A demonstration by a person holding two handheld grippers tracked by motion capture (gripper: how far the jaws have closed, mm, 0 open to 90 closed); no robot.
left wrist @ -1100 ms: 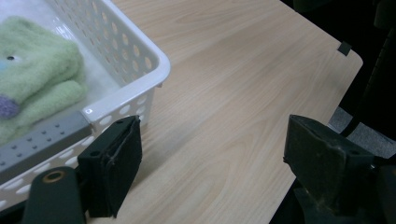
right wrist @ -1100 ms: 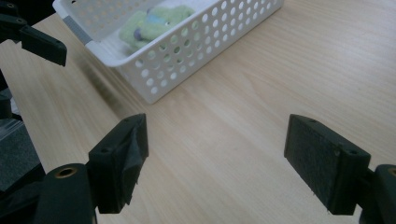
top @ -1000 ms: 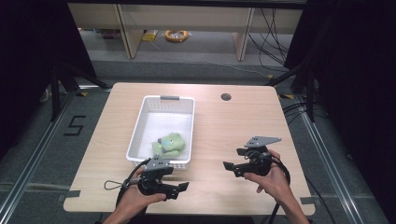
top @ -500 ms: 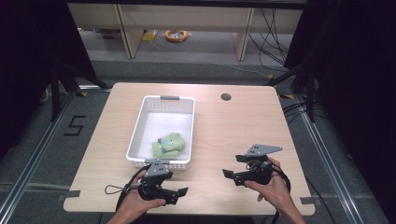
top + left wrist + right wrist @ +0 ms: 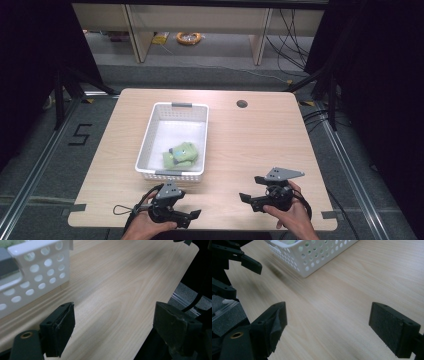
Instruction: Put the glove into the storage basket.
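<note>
Both hand-held grippers have dropped back toward the near edge, away from the white perforated plastic basket: left hand-held gripper spread and empty, right hand-held gripper just opened wider, holding nothing.

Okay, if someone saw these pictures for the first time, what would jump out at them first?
Probably the white perforated basket left of centre on the pale wooden table, with a green soft toy lying at its near end. Next come the two black tongs at the near edge, the left tongs and right tongs, both open and holding nothing.

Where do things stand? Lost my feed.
Left gripper and right gripper open, empty, near table edge. Green cloth lies in white basket. Nothing in the way.
</note>
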